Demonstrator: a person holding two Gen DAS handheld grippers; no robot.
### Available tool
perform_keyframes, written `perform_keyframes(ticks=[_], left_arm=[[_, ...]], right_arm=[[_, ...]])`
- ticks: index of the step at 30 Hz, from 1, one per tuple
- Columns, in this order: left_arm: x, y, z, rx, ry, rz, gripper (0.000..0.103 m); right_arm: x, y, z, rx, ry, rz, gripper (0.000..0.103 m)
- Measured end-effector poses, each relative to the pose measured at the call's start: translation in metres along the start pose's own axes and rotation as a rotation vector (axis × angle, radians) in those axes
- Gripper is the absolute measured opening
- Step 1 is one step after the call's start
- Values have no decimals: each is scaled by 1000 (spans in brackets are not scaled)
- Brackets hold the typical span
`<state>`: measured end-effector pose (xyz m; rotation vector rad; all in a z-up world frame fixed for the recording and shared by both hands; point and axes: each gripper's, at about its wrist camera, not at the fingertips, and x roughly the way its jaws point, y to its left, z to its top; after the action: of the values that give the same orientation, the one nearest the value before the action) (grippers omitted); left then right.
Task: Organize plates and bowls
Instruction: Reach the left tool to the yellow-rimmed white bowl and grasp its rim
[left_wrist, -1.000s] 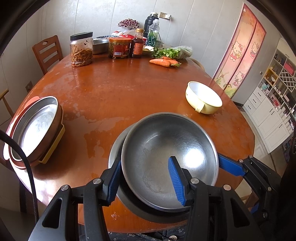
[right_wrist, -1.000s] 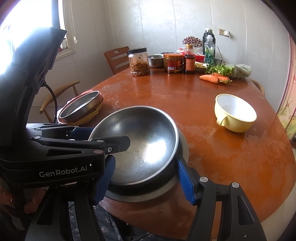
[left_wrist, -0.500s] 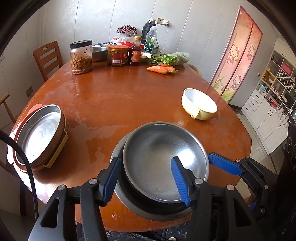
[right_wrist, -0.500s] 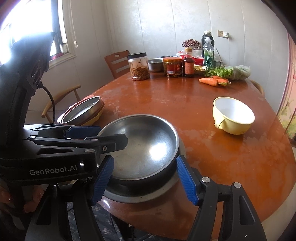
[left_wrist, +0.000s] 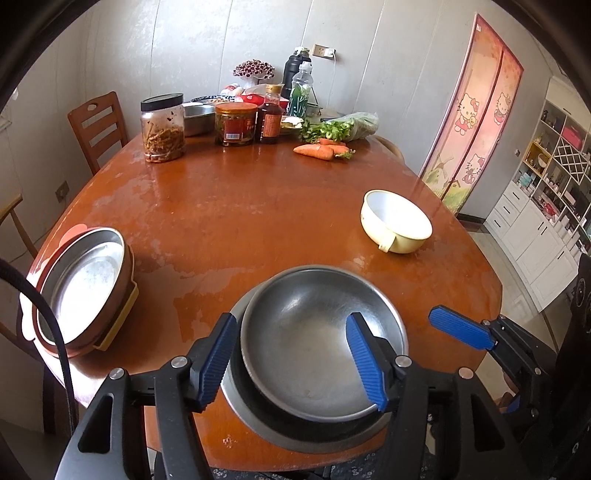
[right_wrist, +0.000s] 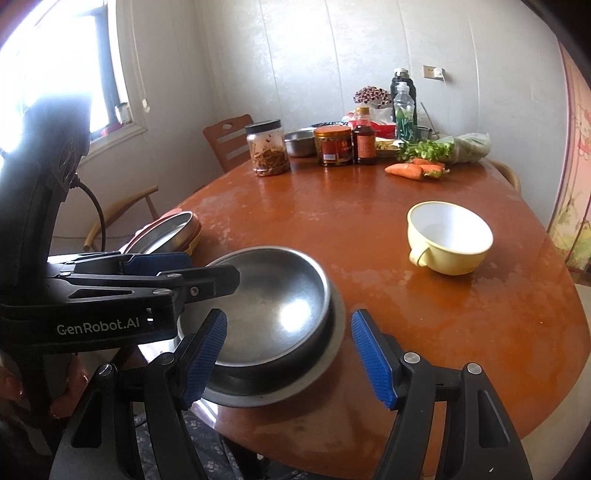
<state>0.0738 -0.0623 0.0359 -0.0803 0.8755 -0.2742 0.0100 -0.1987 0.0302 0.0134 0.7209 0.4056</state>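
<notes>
Moved: both grippers have backed off the steel bowl (left_wrist: 321, 354), and the left gripper (left_wrist: 291, 362) has just been opening, its jaws astride the bowl's left rim but clear of it
Right gripper (right_wrist: 288, 362): jaws have been opening too, apart and gripping nothing; the bowl's near right edge sits between them
Near stack: bowl nested in a larger steel dish (left_wrist: 258, 417) at the near edge of the desk (left_wrist: 258, 206); this step looks done
Left stack: steel plate (left_wrist: 85, 280) in coloured trays, near left, seemingly sorted
Left to do: yellow bowl (left_wrist: 399, 221), alone to the far right, likely next
Far end: jars (left_wrist: 162, 129), carrots (left_wrist: 314, 150), untouched
</notes>
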Motion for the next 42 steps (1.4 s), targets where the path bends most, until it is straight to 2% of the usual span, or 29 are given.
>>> perform_keyframes(ticks=[15, 29, 35, 42], left_arm=[[32, -27, 30, 46, 34, 0, 62], [78, -80, 86, 109, 91, -22, 62], [111, -101, 111, 127, 133, -1, 62], [149, -108, 126, 123, 176, 48, 65]], right_arm=[[2, -64, 13, 110, -23, -62, 73], [9, -154, 33, 260, -22, -150, 73], [21, -181, 38, 297, -2, -164, 73], [45, -193, 41, 313, 41, -129, 73]])
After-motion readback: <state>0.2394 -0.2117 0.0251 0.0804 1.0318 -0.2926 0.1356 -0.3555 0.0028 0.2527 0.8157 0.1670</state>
